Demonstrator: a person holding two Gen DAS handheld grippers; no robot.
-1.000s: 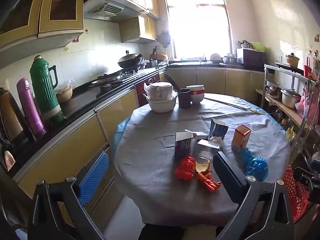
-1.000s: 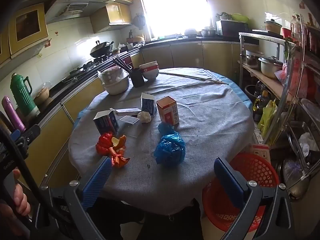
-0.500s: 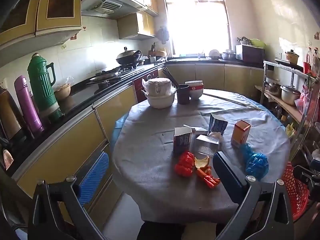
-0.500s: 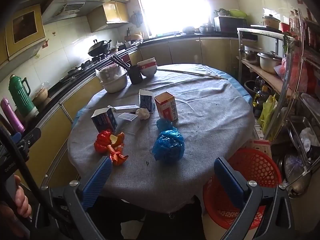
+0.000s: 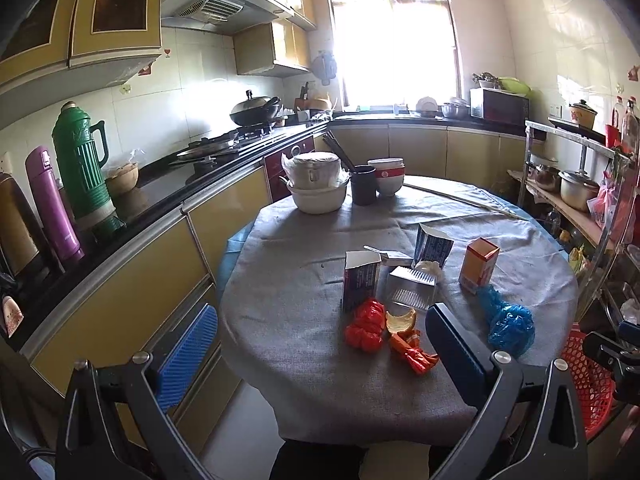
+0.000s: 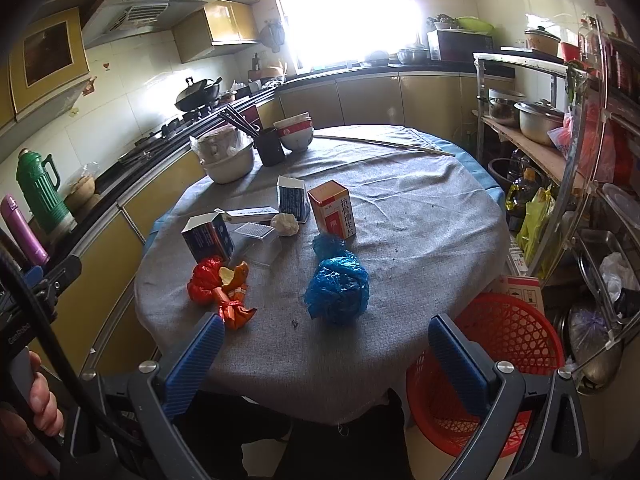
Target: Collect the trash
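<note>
Both pairs of jaws are standing wide apart and gripping nothing: the left gripper (image 5: 320, 344) and the right gripper (image 6: 326, 354) are hovering short of the near rim of the round desk (image 6: 420, 216). Nearest on the grey cloth, a red wrapper (image 6: 204, 280), an orange peel (image 6: 234, 276) and a crumpled blue bag (image 6: 338, 288) are lying well apart. Beyond them, opened cartons (image 6: 208, 236) and an orange box (image 6: 332, 210) are standing upright. A red basket (image 6: 508, 344) is sitting on the floor just beside the desk, at right.
</note>
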